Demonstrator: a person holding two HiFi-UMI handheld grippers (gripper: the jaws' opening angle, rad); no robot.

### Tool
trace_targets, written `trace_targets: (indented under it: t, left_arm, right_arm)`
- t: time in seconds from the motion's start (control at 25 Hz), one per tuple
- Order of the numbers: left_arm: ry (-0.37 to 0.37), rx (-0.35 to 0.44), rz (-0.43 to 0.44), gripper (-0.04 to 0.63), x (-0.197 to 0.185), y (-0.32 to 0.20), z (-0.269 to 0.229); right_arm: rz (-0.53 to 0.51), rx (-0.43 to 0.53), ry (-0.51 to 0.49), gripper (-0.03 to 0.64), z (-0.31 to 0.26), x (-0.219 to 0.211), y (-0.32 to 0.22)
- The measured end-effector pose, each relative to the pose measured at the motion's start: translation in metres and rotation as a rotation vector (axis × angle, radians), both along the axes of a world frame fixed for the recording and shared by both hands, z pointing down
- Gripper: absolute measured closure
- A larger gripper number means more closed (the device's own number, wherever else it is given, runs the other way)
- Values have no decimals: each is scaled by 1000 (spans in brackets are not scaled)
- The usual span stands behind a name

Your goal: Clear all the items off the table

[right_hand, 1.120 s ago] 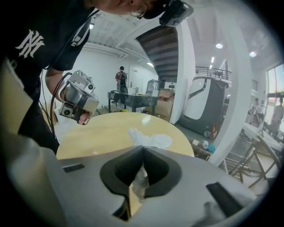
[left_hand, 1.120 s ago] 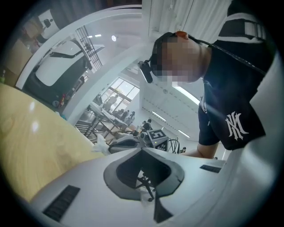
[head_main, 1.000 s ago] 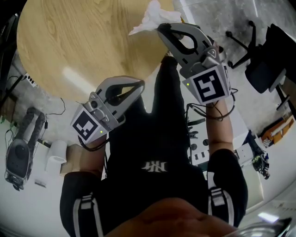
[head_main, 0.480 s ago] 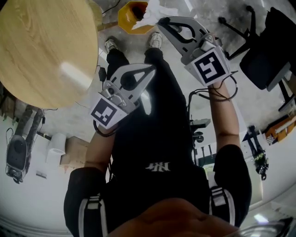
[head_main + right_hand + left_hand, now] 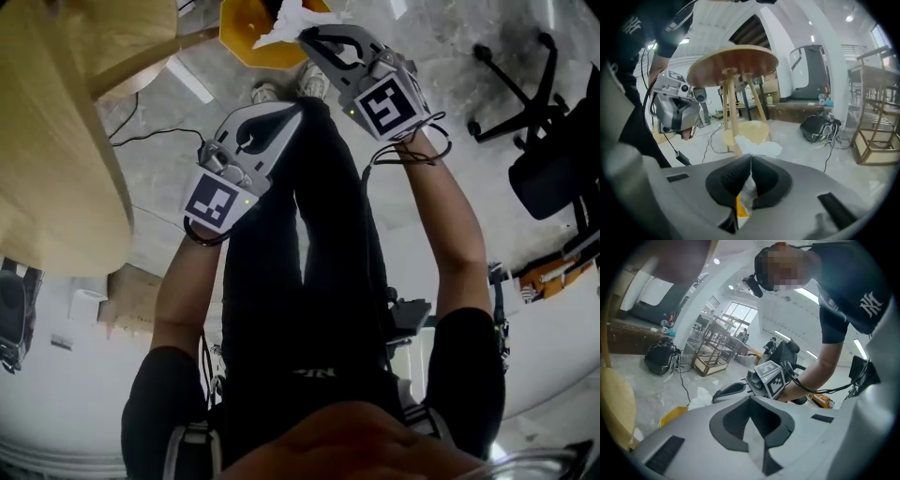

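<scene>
My right gripper (image 5: 305, 36) is shut on a crumpled white tissue (image 5: 291, 19), held just over a yellow bin (image 5: 248, 42) on the floor. In the right gripper view the tissue (image 5: 757, 147) sticks out past the closed jaws, with the yellow bin (image 5: 745, 131) behind it by the table's legs. My left gripper (image 5: 298, 108) is shut with nothing in it, lower and to the left of the right one. The round wooden table (image 5: 56, 141) is off to the left, and what shows of its top is bare.
A black office chair (image 5: 553, 169) stands at the right. Cables (image 5: 150, 141) run over the floor near the table. A cardboard box (image 5: 131, 291) lies at the lower left. The person's legs and shoes (image 5: 314, 80) are below the grippers. A black bag (image 5: 818, 126) and wooden racks (image 5: 876, 117) stand further off.
The view has swung away from the table to the floor. Both grippers moved off the tabletop toward the yellow bin, the right one still holding the tissue.
</scene>
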State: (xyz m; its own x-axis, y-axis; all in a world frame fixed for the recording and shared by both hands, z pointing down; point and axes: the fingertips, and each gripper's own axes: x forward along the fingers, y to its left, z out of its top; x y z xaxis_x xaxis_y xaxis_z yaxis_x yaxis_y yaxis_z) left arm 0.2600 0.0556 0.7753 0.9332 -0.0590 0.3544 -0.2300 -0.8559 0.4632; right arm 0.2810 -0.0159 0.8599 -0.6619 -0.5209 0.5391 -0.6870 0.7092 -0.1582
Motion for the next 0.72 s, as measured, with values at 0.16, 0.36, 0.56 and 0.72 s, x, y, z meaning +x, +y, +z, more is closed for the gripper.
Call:
trace_targets:
  t: [0.16, 0.36, 0.56, 0.72]
  left_arm:
    - [-33, -18, -30, 583, -15, -2, 61]
    - [-46, -31, -43, 583, -28, -2, 98]
    - [-33, -14, -20, 583, -28, 5, 91]
    - [9, 7, -1, 582, -20, 11, 46]
  right_arm:
    - [-25, -35, 26, 614, 70, -14, 13]
    - [-68, -28, 69, 612, 119, -26, 21]
    - [-67, -72, 7, 271, 125, -32, 32]
    - [-76, -59, 8, 256, 84, -31, 35]
